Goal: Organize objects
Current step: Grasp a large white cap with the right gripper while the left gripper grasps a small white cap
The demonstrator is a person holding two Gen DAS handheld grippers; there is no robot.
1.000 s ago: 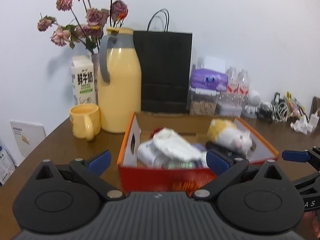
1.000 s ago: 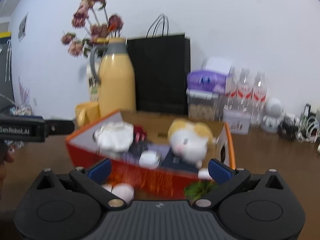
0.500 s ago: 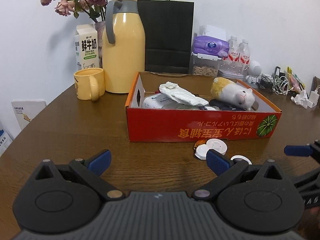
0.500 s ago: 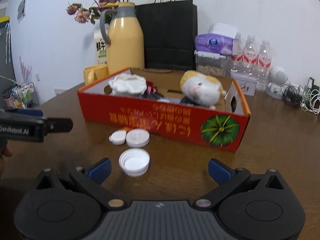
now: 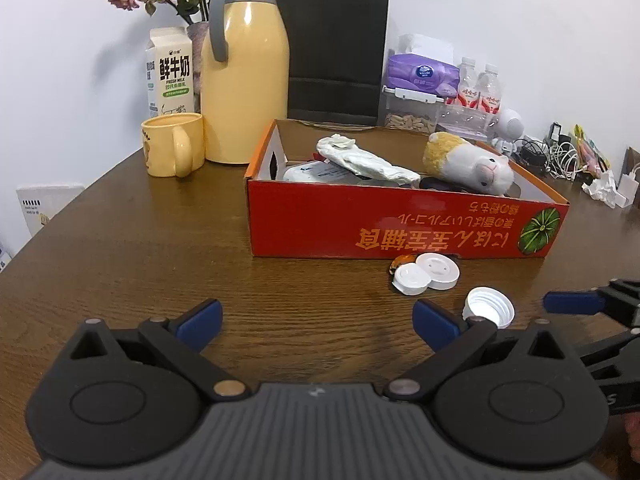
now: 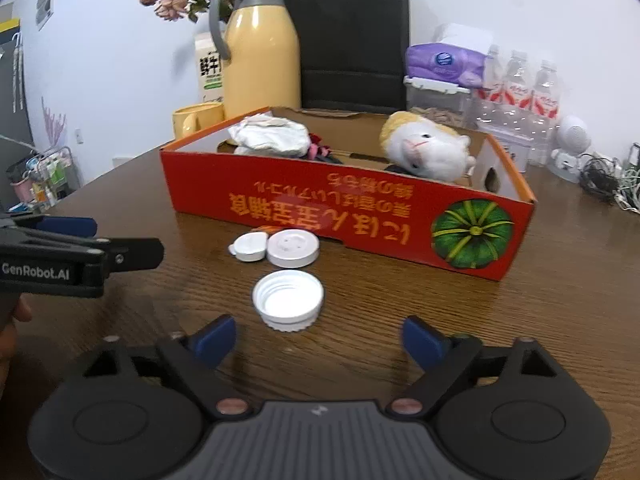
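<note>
Your right gripper point(image 6: 318, 332) is low over the wooden table point(image 6: 520, 320), its jaws wide but closing, with nothing between the blue pads; the threaded white bottle cap point(image 6: 288, 302) lies open side up just ahead of them, untouched. Your left gripper point(image 5: 318, 316) is spread open and empty over bare wood, and that same cap point(image 5: 489, 306) sits just beyond its right pad.

Partly hidden: a small orange-and-dark object point(image 5: 401, 261) is tucked behind two flat white lids point(image 6: 292, 248) at the foot of the box, and I cannot tell what it is. In the right wrist view your left gripper is cut off at the frame edge, with only a bit of your hand point(image 6: 16, 320) showing.

The orange cardboard box point(image 5: 400, 224), printed with a green pumpkin, holds a plush hamster point(image 5: 468, 162), a crumpled white cloth point(image 5: 364, 158), a white packet point(image 5: 308, 172) and dark items I cannot make out. Behind it stand a yellow thermos jug point(image 5: 244, 72), a yellow mug point(image 5: 172, 144), a milk carton point(image 5: 170, 76), a black paper bag point(image 5: 334, 48) and a purple tissue pack point(image 5: 422, 74) on a clear container.

Against a second ago, both views have sunk from the box interior to the tabletop, and the lids have come into view.
</note>
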